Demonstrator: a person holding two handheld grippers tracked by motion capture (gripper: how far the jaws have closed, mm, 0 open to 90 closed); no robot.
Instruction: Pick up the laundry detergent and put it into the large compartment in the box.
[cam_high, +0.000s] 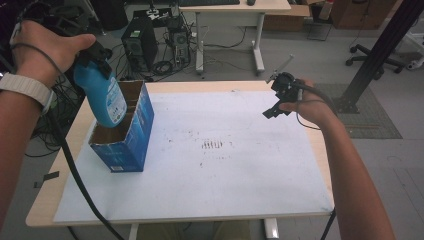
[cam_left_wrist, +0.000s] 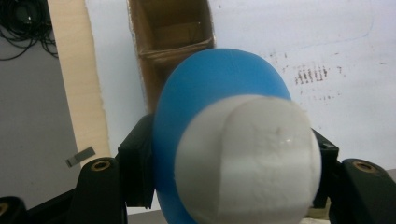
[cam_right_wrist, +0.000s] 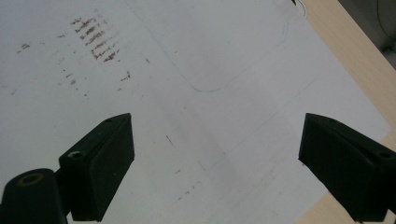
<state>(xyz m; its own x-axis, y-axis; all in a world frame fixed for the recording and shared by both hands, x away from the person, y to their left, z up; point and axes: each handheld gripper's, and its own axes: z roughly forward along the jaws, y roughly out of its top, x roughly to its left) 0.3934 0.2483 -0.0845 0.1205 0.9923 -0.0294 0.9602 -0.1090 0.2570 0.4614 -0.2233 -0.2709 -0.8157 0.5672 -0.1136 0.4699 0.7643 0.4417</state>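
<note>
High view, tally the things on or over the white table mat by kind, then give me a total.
Blue plastic bottle with a white cap, held in the left gripper above the box: 1
Open blue cardboard box with brown divided inside: 1
Hand-held two-jaw grippers, counting the right gripper, jaws apart and holding nothing: 2
Total: 4

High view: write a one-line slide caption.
Left tool holds a blue bottle above the open blue carton at the table's left while the right tool hovers open.

Black grippers, blocky fingers (brass-ringed screw holes), trailing black cables, white wristband
</note>
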